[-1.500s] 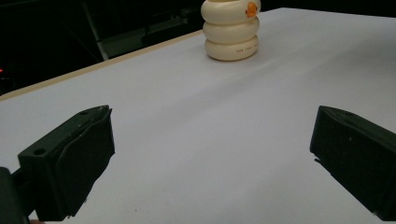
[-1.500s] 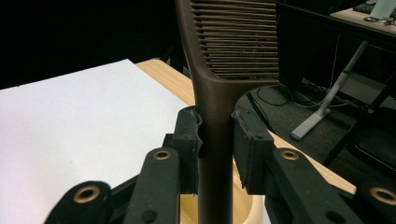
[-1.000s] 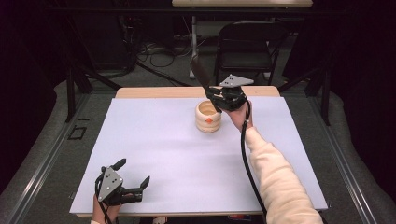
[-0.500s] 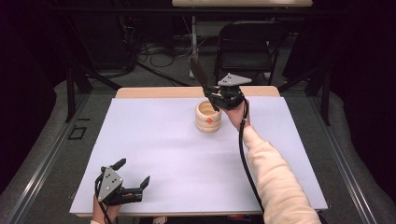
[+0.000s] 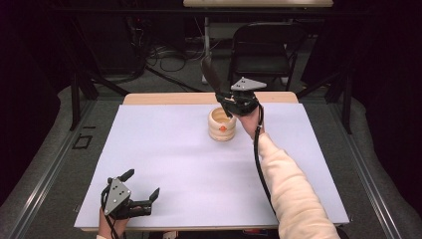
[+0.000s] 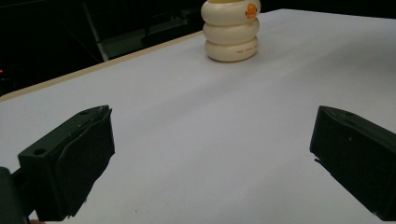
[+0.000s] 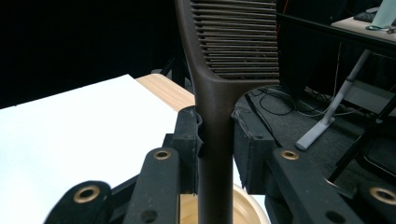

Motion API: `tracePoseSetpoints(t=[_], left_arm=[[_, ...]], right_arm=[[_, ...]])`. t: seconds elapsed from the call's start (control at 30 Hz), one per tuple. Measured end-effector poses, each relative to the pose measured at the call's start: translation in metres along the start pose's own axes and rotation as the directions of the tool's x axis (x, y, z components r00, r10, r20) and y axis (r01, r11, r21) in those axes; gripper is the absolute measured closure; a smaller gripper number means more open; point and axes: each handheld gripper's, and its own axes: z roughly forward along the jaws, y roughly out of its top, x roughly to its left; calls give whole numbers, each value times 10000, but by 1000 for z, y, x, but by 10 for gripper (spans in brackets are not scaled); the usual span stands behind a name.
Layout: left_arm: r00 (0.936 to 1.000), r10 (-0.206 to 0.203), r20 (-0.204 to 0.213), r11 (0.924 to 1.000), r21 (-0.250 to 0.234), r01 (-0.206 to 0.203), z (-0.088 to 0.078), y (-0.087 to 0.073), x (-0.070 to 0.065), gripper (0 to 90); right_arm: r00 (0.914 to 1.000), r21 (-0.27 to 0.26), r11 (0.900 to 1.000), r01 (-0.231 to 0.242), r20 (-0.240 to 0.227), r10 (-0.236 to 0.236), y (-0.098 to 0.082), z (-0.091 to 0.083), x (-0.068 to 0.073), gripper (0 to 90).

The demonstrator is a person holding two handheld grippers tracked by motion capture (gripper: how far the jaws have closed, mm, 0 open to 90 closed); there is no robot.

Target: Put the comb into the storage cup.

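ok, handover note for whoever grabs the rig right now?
Right gripper: shut on the handle of a dark comb, held upright above the cream ribbed holder at the far side of the white table.
Left gripper: open, holding nothing, resting at the near left edge.
Done: comb gripped and lined up over the holder's open top.
Left: likely lowering the comb into the holder and letting go. How far the handle's lower end reaches is hidden.
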Motion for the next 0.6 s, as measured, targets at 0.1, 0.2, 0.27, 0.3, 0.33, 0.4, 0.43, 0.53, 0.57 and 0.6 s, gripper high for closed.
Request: tracePoseSetpoints(t=[0.1,0.2,0.27,0.3,0.33,0.4,0.43,0.53,0.57,0.6], left_arm=[[10000,15,11,10000,8,-15,0,0,0,0],[10000,20,15,10000,-3,-20,0,0,0,0],[10000,11,11,10000,-4,-11,0,0,0,0],[10000,16,12,10000,-1,-16,0,0,0,0],[10000,18,12,10000,16,-18,0,0,0,0],[10000,19,11,10000,19,-19,0,0,0,1],[10000,12,12,10000,10,-12,0,0,0,0],[10000,10,11,10000,-8,-10,0,0,0,0],[10000,19,12,10000,14,-19,0,0,0,0],[10000,12,10,10000,-12,-12,0,0,0,0]], right_arm=[[10000,-41,10000,-41,2,41,0,2,1,725],[10000,-31,10000,-12,25,12,0,4,1,724],[10000,-79,10000,-20,42,20,0,5,0,725],[10000,-100,9999,-7,51,8,0,6,0,725],[10000,-92,10000,-14,53,14,0,6,0,725],[10000,-124,9999,-11,61,12,0,8,1,725],[10000,-113,9999,1,56,0,-1,8,1,724],[10000,-133,9999,11,62,-10,-2,11,1,724],[10000,-119,9999,-11,81,12,-2,11,1,724],[10000,-162,9999,-12,74,14,-3,12,1,724]])
